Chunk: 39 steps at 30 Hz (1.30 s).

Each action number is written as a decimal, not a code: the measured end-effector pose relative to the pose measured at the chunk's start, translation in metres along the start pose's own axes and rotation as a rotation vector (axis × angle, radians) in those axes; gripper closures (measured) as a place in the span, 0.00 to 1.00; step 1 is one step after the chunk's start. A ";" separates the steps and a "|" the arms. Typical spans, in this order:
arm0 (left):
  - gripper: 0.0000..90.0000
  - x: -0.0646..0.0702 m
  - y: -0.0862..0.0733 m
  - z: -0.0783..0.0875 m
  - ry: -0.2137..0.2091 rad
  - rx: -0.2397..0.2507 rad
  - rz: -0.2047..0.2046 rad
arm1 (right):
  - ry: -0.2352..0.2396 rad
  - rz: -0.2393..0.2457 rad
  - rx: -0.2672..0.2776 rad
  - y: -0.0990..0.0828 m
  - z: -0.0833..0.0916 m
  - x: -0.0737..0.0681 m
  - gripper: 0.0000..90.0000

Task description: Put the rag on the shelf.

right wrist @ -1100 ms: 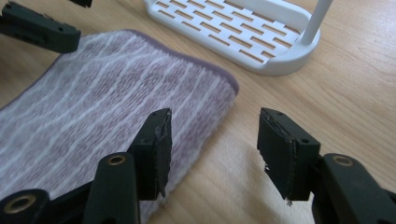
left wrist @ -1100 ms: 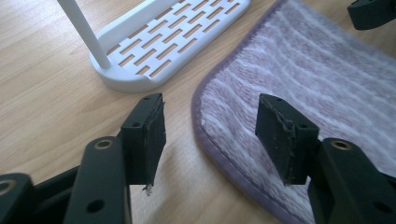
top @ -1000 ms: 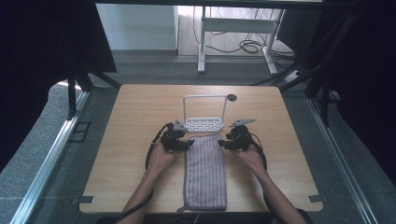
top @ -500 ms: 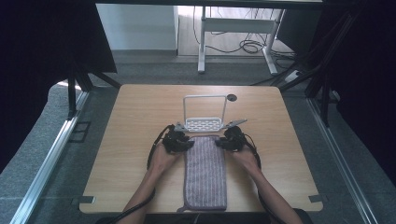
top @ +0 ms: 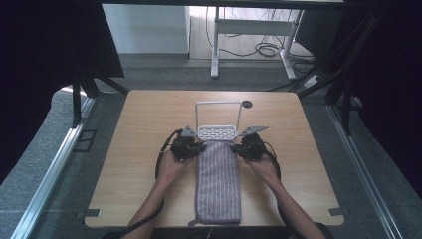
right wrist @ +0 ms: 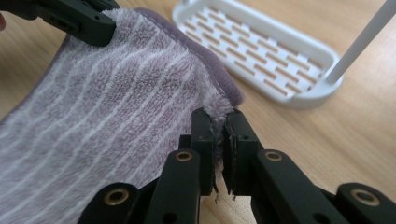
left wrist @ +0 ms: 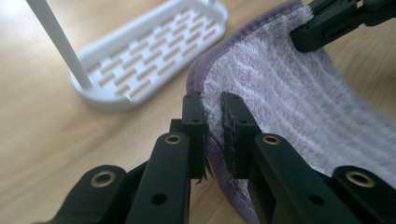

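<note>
I have two grippers on one towel [top: 218, 184]. My left gripper [left wrist: 214, 122] pinches the towel's far left corner, the purple hem squeezed between its jaws. My right gripper [right wrist: 218, 135] is clamped on the far right corner the same way, fluffy pile bulging out between its jaws.

The towel is a single long strip, lilac with pale stripes. It lies flat down the middle of the table [top: 134, 149], running from the near edge, where a small loop sticks out, up to my grippers. Between the two pinched corners the far end bows up a little off the wood.

Just beyond that end stands one white rack [top: 217, 132]: a slotted oval tray with two thin posts joined by a bar across the top. The towel's far hem lies right beside the tray.

One dark round hole [top: 247, 104] sits in the tabletop behind the rack.
</note>
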<state>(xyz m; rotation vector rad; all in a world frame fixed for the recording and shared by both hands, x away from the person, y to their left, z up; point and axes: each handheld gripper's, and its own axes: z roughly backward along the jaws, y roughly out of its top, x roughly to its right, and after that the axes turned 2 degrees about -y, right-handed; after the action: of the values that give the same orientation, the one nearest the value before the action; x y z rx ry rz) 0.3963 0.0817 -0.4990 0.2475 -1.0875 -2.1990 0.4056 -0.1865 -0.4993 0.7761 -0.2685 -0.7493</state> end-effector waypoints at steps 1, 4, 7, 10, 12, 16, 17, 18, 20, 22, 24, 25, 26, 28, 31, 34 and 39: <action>0.90 0.001 0.003 0.004 0.004 0.007 -0.009 | 0.004 0.003 0.011 0.002 0.004 -0.001 0.93; 0.89 0.005 0.014 0.016 0.013 0.028 -0.026 | 0.007 0.019 0.038 0.010 0.016 -0.003 0.93; 0.89 0.009 0.024 0.027 0.032 0.042 -0.048 | 0.009 0.032 0.066 0.019 0.029 -0.006 0.93; 0.89 0.013 0.034 0.037 0.038 0.066 -0.057 | 0.007 0.042 0.091 0.027 0.041 -0.007 0.93; 0.89 0.014 0.039 0.043 0.036 0.079 -0.063 | 0.012 0.045 0.110 0.032 0.049 -0.008 0.93; 0.89 0.017 0.053 0.056 0.037 0.104 -0.080 | 0.011 0.058 0.138 0.043 0.064 -0.009 0.93; 0.89 0.017 0.056 0.060 0.039 0.111 -0.086 | 0.007 0.062 0.146 0.046 0.067 -0.009 0.93; 0.89 0.018 0.060 0.063 0.041 0.117 -0.089 | 0.010 0.061 0.157 0.050 0.071 -0.009 0.93; 0.89 0.019 0.068 0.069 0.049 0.127 -0.097 | 0.003 0.068 0.175 0.057 0.080 -0.008 0.93; 0.89 0.020 0.075 0.075 0.056 0.135 -0.102 | -0.001 0.071 0.188 0.063 0.086 -0.007 0.94; 0.89 0.021 0.083 0.079 0.064 0.140 -0.111 | -0.007 0.078 0.200 0.069 0.092 -0.006 0.94; 0.89 0.021 0.087 0.082 0.067 0.143 -0.116 | -0.013 0.079 0.206 0.073 0.095 -0.005 0.94; 0.89 0.020 0.091 0.084 0.070 0.148 -0.119 | -0.018 0.080 0.212 0.076 0.098 -0.004 0.94; 0.89 0.020 0.099 0.089 0.076 0.158 -0.125 | -0.027 0.084 0.226 0.083 0.104 -0.003 0.94; 0.89 0.019 0.112 0.095 0.090 0.165 -0.141 | -0.044 0.095 0.241 0.093 0.111 0.000 0.94; 0.89 0.017 0.124 0.100 0.099 0.169 -0.153 | -0.062 0.103 0.255 0.104 0.116 0.004 0.94; 0.89 0.011 0.143 0.105 0.128 0.171 -0.170 | -0.092 0.113 0.276 0.121 0.123 0.010 0.94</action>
<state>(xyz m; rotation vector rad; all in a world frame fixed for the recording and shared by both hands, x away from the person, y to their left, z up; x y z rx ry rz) 0.4104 0.0797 -0.3219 0.5668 -1.2227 -2.2037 0.4160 -0.2020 -0.3269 0.9799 -0.5031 -0.6487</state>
